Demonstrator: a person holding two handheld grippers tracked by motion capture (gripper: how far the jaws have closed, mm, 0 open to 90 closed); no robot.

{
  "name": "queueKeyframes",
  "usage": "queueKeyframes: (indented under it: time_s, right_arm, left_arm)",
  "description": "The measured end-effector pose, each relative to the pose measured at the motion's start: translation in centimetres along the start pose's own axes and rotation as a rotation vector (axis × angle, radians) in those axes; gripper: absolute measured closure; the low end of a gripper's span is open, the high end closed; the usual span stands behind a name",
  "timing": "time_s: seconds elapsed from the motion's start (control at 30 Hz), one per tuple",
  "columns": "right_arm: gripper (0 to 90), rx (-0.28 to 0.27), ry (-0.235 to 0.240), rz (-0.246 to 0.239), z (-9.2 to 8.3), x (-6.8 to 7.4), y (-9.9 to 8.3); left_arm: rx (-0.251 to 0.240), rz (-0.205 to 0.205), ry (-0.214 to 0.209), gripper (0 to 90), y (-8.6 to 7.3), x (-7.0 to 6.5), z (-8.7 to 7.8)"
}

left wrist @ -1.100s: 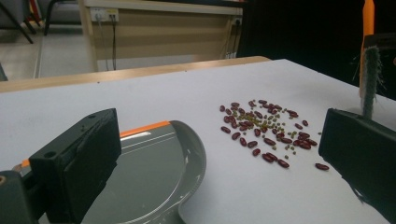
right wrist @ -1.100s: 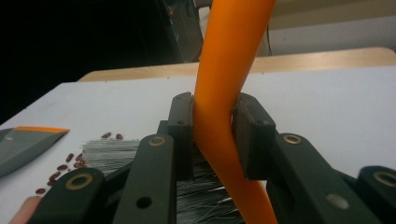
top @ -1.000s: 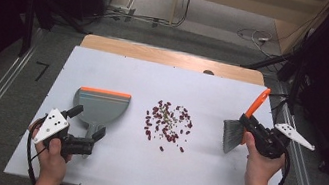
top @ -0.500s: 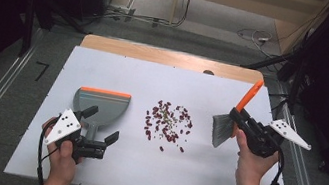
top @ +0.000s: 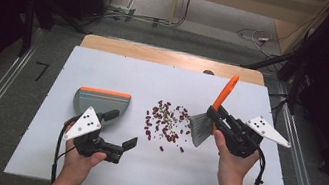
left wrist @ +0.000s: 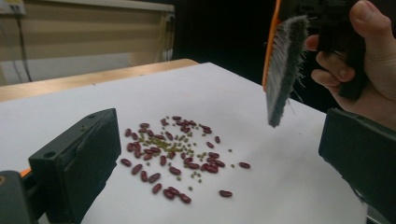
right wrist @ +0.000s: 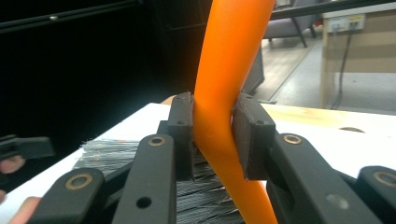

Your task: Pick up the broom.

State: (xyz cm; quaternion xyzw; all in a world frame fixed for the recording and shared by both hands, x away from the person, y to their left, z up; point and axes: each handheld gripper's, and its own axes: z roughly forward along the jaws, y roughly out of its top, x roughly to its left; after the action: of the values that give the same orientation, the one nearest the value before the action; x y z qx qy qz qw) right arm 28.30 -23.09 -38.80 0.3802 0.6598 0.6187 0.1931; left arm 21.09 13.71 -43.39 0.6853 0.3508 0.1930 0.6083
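Beans lie in a loose heap in the middle of the table, red ones mixed with small green ones. The brush is in the right gripper, whose jaws are clenched on the orange handle, and its bristles hang just beside the right edge of the heap, above the table in the left gripper view. The left gripper has its jaws released and grasps nothing; it is near the dustpan, which rests flat to the left of the beans.

To do this step well, I think the bristles should come down behind the farthest beans on the right (not in the middle of the heap) and then pull slowly toward the dustpan. A quick stroke can scatter the round beans. The left gripper should take the dustpan and press its lip on the table first.
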Motion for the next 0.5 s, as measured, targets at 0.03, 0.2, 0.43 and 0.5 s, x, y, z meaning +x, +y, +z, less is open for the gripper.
queueKeyframes:
  time_s: [0.03,0.2,0.43,0.5]
  right_arm:
    - [69.0,-0.001,0.007,-0.004,0.1,0.3,0.0]
    - [69.1,-0.014,0.031,-0.012,0.4,1.6,0.5]
    - [69.1,-0.021,0.059,-0.029,0.8,3.4,0.6]
    - [69.1,-0.022,0.066,-0.03,0.9,3.6,0.5]
  left_arm:
    - [0.017,-0.003,-0.018,0.0,0.2,-0.3,0.6]
    - [0.049,0.013,-0.057,0.0,0.8,-1.2,2.1]
    - [0.044,-0.002,-0.128,2.2,1.2,-2.2,3.7]
    - [0.043,-0.006,-0.133,3.0,1.1,-2.3,3.9]
